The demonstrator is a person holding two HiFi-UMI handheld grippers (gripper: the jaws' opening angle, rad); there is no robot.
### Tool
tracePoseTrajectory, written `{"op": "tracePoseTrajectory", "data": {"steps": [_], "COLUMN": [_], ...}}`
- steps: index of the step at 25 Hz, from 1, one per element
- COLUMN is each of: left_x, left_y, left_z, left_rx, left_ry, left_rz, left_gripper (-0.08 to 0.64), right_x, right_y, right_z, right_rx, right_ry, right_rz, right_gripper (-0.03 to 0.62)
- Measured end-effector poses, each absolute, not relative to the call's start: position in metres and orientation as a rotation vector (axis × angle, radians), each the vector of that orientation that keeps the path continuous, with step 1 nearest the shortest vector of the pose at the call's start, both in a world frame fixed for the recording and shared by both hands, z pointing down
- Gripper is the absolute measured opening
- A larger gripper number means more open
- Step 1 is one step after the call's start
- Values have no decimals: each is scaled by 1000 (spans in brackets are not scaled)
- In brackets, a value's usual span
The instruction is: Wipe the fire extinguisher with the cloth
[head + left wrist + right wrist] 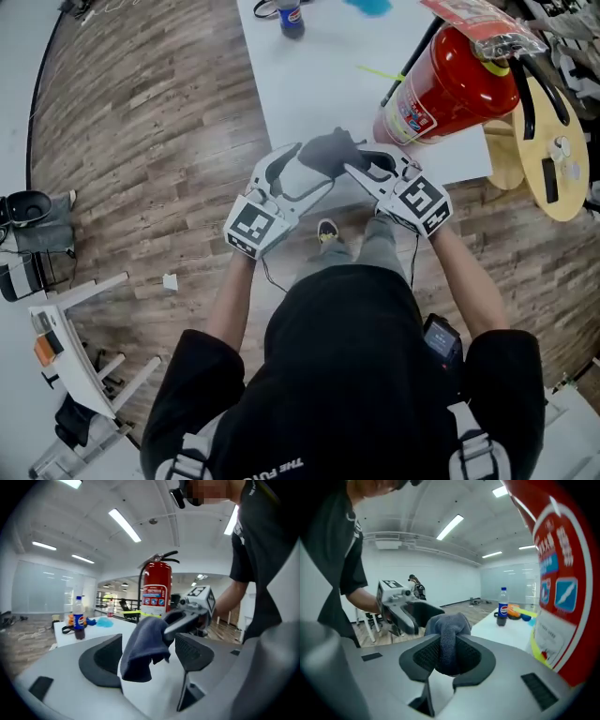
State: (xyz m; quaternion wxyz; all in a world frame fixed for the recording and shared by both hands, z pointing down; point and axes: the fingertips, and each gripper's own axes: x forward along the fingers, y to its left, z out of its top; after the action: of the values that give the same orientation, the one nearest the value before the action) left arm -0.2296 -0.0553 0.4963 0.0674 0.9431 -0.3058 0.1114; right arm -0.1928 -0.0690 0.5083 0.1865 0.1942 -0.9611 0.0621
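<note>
The right gripper (449, 657) has its jaws clamped on a dark grey cloth (446, 626), near the red fire extinguisher (452, 86) on the white worktop (314, 89). The left gripper (148, 654) has its jaws apart, with the cloth hanging between them.

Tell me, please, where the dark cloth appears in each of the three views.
Head view: cloth, upper centre, left of the fire extinguisher.
Left gripper view: cloth at centre, hanging between open jaws.
Right gripper view: cloth at centre, pinched in the jaws.
Shared landmark: the red fire extinguisher, in all three.
</note>
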Motion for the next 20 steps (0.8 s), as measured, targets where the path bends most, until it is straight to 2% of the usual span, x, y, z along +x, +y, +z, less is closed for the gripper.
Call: {"op": "tracePoseTrajectory", "data": {"steps": [4, 5, 6, 8, 12, 15, 17, 20], "left_x": [-178, -166, -157, -146, -139, -163, -173, -143], "left_y": [-46, -47, -49, -55, -64, -92, -113, -113], "left_z": [491, 486, 482, 480, 493, 527, 558, 598], "left_rx": [3047, 3071, 3080, 3058, 2959, 2744, 2622, 2609], "left_ry": [-619, -595, -595, -606, -618, -840, -991, -951], "left_rz": [407, 383, 365, 339, 349, 368, 459, 629], "left_gripper": [345, 298, 161, 105, 89, 86, 86, 86], "right_x": [-190, -187, -181, -163, -129, -101, -82, -63], "right_y": [-41, -39, -40, -47, -41, -33, -31, -16], "right_z": [450, 441, 436, 434, 444, 452, 455, 462], "right_rx": [306, 292, 320, 442, 605, 731, 811, 872], "right_ry": [-2887, -2900, -2887, -2821, -2686, -2635, -2620, -2600], "right_rz": [191, 192, 182, 166, 128, 143, 153, 160], "right_gripper": [84, 84, 86, 94, 127, 127, 127, 127]}}
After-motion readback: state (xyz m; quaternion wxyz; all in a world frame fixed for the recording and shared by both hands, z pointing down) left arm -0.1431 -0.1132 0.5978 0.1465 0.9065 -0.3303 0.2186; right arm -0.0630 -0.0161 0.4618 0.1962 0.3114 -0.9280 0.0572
